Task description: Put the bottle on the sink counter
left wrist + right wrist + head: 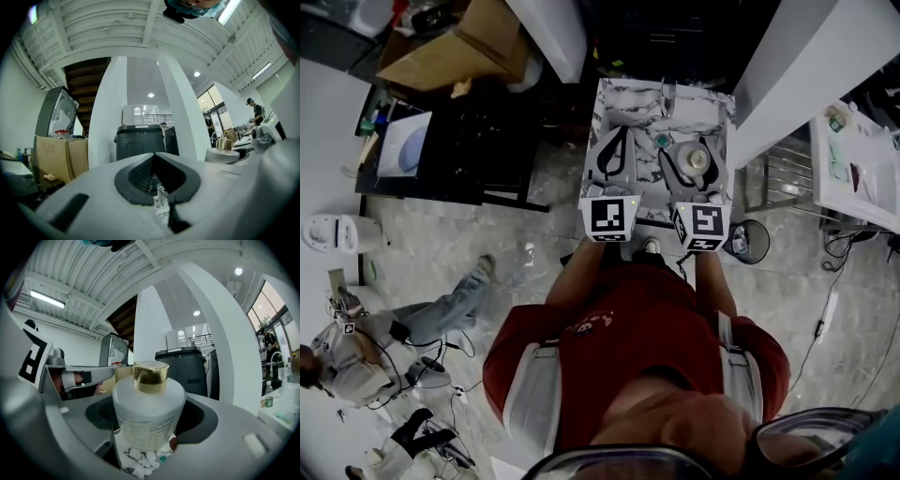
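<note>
- Over the marble sink counter [614, 105], the person in a red shirt [628, 328] holds both grippers side by side, pointing level.
- The right gripper [695, 147] has its jaws spread wide around the bottle [149, 416], with the pads pressing on its sides.
- The bottle is frosted white with a gold cap [150, 377] and stands upright in the grip. It sits above the counter's right part, and marble shows just under its base. Whether the base touches the top cannot be told.
- A small green drain [662, 141] lies in the counter just left of the bottle.
- The left gripper [623, 133] has its tips brought together with nothing between them. It hangs over the counter's left part.
- A chrome faucet [667, 94] stands at the far edge of the counter.
- A dark bin [139, 143] stands beyond the counter between two white columns [110, 112].
- A black table [455, 141] stands to the left, well apart from the counter, with a cardboard box [459, 47] past it.
- A second person [375, 361] sits on the floor at the lower left of the head view.
</note>
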A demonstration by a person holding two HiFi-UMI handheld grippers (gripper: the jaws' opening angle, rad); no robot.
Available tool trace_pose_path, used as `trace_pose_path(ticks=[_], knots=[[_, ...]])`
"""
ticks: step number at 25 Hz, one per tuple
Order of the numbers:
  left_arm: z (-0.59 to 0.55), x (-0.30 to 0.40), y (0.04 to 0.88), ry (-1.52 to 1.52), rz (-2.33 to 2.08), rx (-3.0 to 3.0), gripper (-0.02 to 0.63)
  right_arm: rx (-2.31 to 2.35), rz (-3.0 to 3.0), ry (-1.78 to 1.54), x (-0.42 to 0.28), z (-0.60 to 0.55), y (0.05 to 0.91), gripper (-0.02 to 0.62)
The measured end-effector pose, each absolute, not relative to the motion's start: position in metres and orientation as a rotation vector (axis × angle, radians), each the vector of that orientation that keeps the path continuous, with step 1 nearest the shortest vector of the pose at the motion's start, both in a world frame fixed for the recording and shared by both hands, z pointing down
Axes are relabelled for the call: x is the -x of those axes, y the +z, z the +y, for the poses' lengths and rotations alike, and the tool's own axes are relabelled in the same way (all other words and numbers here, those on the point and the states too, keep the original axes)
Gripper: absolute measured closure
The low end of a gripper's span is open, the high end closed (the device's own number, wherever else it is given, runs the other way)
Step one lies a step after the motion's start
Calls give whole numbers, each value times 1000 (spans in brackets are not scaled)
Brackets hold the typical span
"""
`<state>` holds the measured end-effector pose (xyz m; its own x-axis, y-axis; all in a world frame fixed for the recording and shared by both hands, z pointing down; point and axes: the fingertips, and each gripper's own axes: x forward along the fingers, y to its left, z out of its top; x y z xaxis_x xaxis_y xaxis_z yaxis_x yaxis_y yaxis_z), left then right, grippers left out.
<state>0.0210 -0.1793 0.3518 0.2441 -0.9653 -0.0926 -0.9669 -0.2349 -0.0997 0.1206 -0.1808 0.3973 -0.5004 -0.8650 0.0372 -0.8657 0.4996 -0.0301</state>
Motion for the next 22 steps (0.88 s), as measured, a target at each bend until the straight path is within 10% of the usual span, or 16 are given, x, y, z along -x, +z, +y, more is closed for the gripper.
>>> trace_pose_path(ticks=[22], knots=[[-262, 47, 376, -33, 1850, 2427, 603, -1535, -2622, 139, -45, -256, 433, 252]])
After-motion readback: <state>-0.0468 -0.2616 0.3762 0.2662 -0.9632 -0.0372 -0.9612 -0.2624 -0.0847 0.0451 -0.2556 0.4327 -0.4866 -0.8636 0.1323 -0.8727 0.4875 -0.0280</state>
